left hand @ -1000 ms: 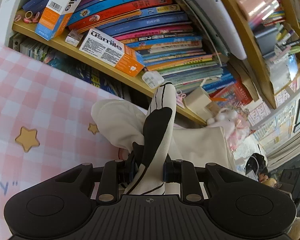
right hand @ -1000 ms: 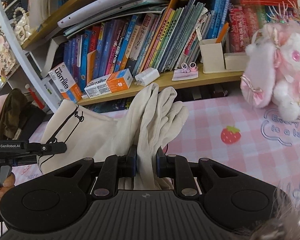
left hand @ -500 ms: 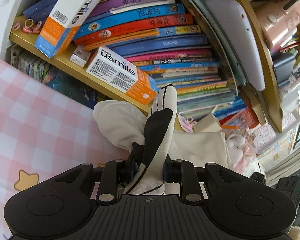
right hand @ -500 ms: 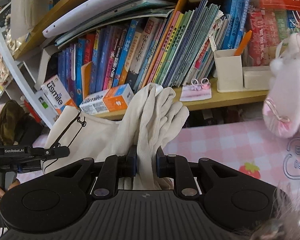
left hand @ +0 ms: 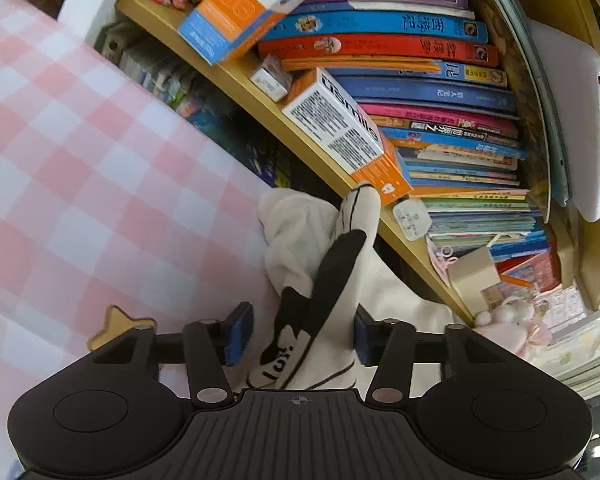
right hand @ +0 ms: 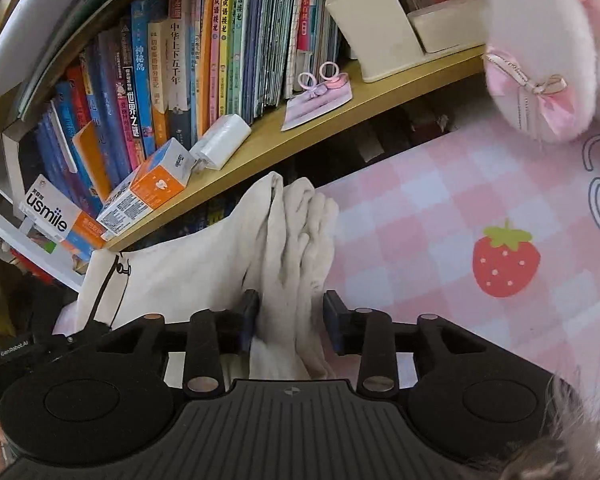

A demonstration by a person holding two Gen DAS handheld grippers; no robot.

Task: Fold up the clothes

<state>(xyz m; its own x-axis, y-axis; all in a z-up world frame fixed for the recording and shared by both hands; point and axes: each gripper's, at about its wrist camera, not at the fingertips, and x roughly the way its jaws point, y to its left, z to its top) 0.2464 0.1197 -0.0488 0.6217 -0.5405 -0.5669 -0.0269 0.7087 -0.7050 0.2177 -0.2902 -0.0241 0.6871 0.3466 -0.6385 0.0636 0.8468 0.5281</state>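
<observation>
A cream garment (left hand: 300,232) with a black patch and thin black lines lies on the pink checked mat (left hand: 80,160), close under the bookshelf. In the left wrist view a bunched fold of it stands up between the fingers of my left gripper (left hand: 300,334). The jaws are open, and the blue pads (left hand: 236,332) stand clear of the cloth. In the right wrist view the garment (right hand: 188,264) spreads to the left, with a crumpled cream fold between the fingers of my right gripper (right hand: 292,322). This gripper is open too.
A wooden shelf (right hand: 300,120) packed with books runs just behind the garment, with orange and white usmile boxes (left hand: 340,128) on its edge. A pink plush toy (right hand: 540,60) sits at the right on the mat (right hand: 420,220). The other gripper's body (right hand: 12,352) shows at the lower left.
Both grippers have opened and let go of the cloth folds they were pinching. Both have moved down and closer to the shelf and mat.
</observation>
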